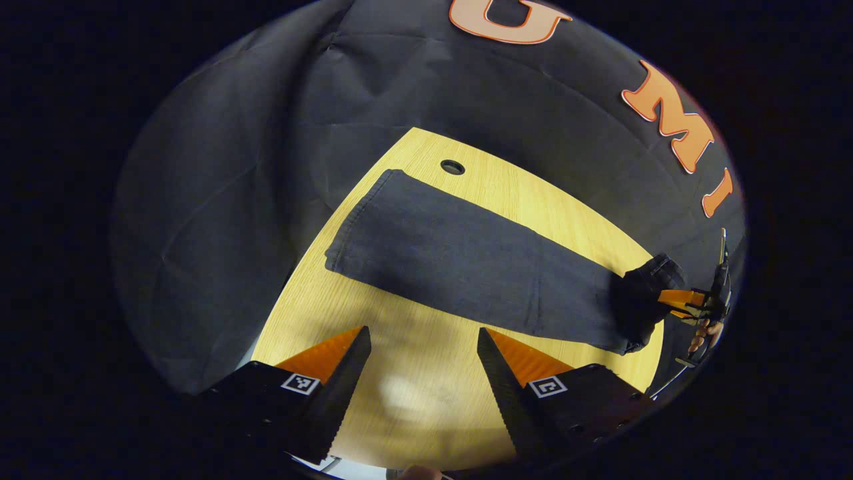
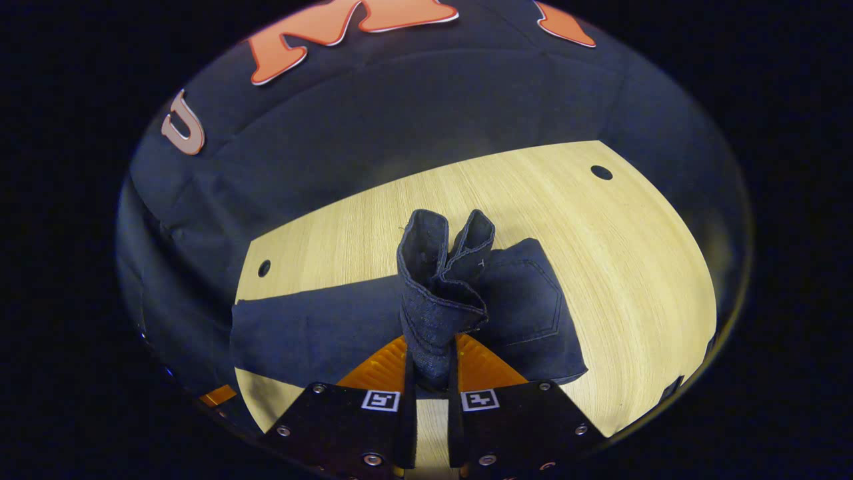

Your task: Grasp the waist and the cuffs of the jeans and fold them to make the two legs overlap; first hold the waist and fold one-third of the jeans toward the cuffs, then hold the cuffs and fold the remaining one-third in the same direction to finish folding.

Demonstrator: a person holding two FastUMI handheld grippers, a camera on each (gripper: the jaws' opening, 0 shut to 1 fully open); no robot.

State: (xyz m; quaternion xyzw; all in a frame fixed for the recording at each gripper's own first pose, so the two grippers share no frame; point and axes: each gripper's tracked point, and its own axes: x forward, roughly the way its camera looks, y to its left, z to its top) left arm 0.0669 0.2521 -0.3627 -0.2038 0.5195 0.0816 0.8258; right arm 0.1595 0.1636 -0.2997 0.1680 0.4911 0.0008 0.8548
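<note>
The wooden table (image 1: 426, 413) carries the jeans (image 1: 460, 260), legs already overlapped, stretching from ten o'clock to four o'clock in the left gripper view. The right gripper (image 2: 430, 373) pinches the bunched waist (image 2: 440, 287); that thick wad could slip free mid-fold. The left gripper (image 1: 423, 373) hovers open, holding nothing, so the cuffs (image 1: 363, 223) may drag.

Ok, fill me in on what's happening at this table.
A person is folding dark jeans on a wooden table. The legs already lie overlapped. The right claw is shut on the bunched waist and lifts it off the table. The left claw hangs open over bare wood, beside the jeans, holding nothing.
</note>
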